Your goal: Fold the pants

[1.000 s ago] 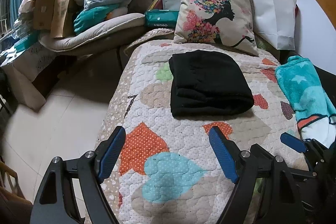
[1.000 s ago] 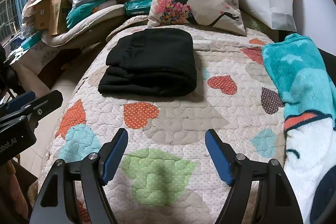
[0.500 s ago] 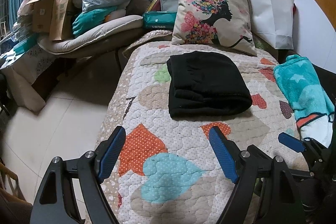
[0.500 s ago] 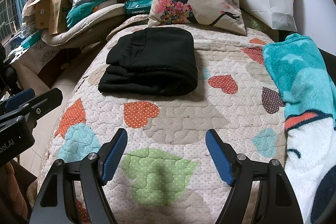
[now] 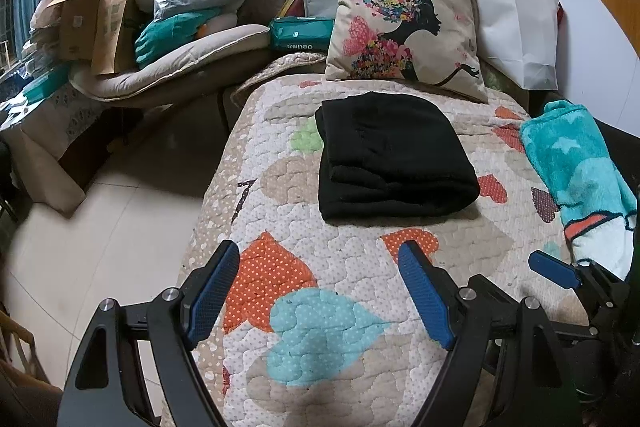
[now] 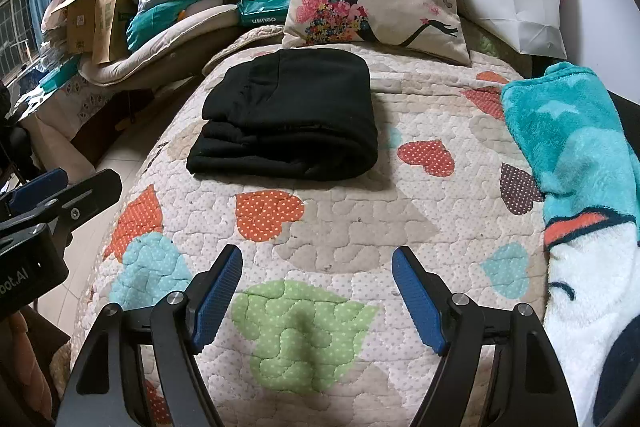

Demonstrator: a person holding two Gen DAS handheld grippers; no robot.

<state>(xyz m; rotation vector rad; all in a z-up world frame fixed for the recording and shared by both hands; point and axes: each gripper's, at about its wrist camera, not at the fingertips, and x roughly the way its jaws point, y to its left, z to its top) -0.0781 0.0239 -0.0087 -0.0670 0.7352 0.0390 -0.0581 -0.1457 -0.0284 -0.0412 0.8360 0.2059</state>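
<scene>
Black pants [image 5: 390, 155] lie folded into a thick rectangular bundle on the heart-patterned quilt [image 5: 320, 327] of the bed, just in front of the flower-print pillow [image 5: 400, 23], apart from it by a narrow strip of quilt. In the right wrist view the pants [image 6: 288, 115] sit left of centre, layered edges facing the camera.

Left tool [image 5: 320, 295]: blue-padded fingers spread wide, nothing between them, above the quilt well short of the pants. Right tool [image 6: 318, 291]: fingers likewise spread, empty, over a green heart patch, also short of the pants.

A teal fleece blanket [image 6: 572, 155] lies right of the pants, well apart. A white paper bag [image 5: 516, 27] leans right of the pillow.
</scene>
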